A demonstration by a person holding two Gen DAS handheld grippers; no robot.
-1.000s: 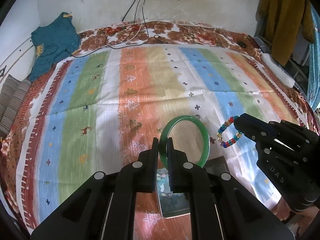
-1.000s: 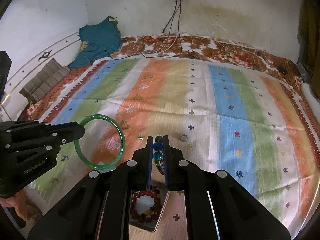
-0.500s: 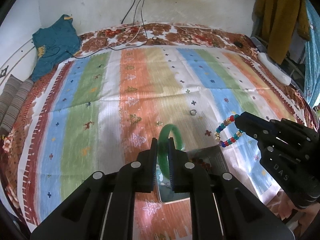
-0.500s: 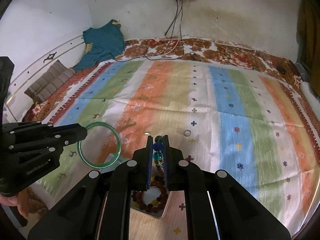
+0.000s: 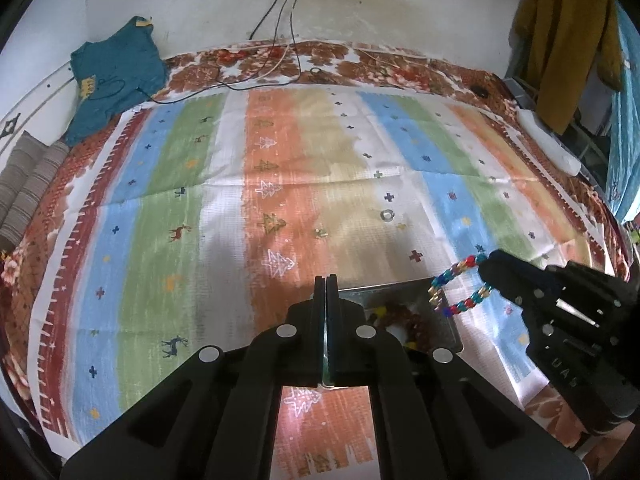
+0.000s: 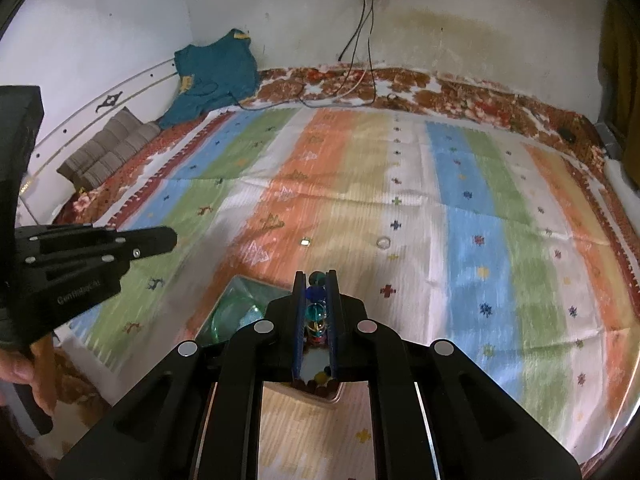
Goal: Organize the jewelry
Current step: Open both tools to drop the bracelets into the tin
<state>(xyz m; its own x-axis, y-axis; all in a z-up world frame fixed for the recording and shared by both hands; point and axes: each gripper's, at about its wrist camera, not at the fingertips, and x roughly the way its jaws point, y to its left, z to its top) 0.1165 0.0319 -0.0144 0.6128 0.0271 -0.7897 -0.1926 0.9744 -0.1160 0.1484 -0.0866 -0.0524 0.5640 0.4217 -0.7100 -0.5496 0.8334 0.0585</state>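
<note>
The left gripper is seen with its fingers pressed together and nothing visible between them. It is held over the near edge of a metal tray. In the right wrist view the green bangle is seen lying in the tray, apart from the left gripper.

The right gripper is clamped on a bead bracelet — coloured glass beads are lined up between its fingers. In the left wrist view the bracelet is seen hanging from the right gripper as a loop over the tray's far right corner. A dark bead bracelet is seen lying in the tray.

The tray is set on a striped cloth, near its front edge. Beyond the tray a wide stretch of cloth is left bare, where only a ring and a small piece are found — both well apart from the tray. The cloth is bordered by a floral spread that runs up to the wall. Cables are hung down the wall onto it. A teal garment is laid at the far left corner, and a striped cushion at the left edge.

Lettering is moulded on both gripper bodies: on the right one it is shown upside down and cannot be read for certain; on the left one it is too blurred to be read.
</note>
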